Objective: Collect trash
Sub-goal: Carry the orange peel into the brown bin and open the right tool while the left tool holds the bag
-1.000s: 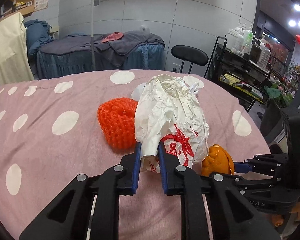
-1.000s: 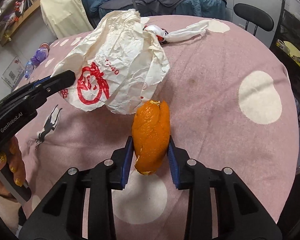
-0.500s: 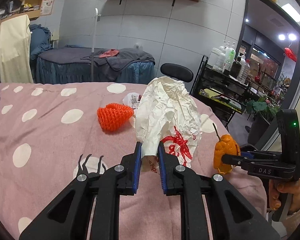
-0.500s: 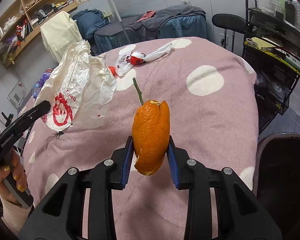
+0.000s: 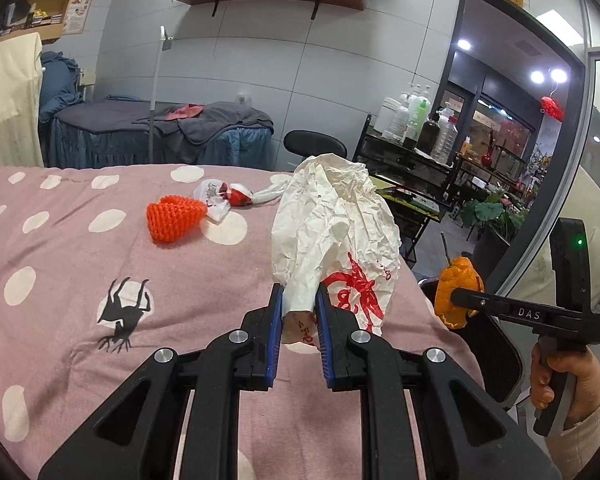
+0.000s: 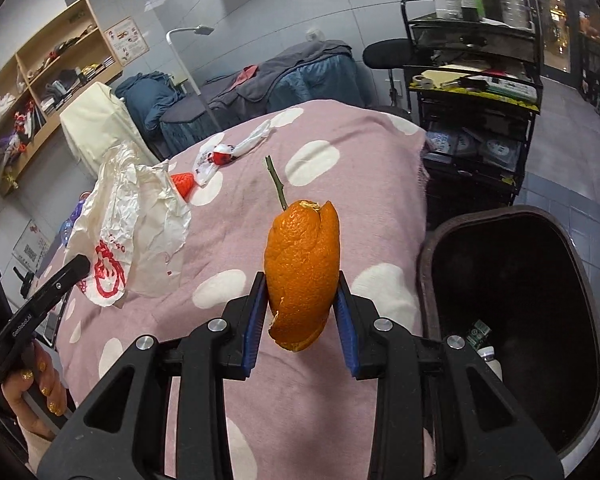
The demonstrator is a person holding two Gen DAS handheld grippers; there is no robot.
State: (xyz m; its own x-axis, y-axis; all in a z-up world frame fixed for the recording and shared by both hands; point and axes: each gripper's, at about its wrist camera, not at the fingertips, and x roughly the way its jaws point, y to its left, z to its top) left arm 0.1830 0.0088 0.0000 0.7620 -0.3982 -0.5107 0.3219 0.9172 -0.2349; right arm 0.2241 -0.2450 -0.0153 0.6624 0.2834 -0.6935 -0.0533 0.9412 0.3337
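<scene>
Held, left gripper [image 5: 298,320]: crumpled white paper bag [image 5: 332,232], pinched by its neck, clear of the pink spotted blanket [image 5: 80,280]. Held, right gripper [image 6: 302,308]: orange peel [image 6: 302,268], clamped mid-body, beside the dark bin [image 6: 512,320]; we judge both bound there. Remaining: knotted plastic bag [image 5: 230,196], orange knitted heart [image 5: 172,220].
</scene>
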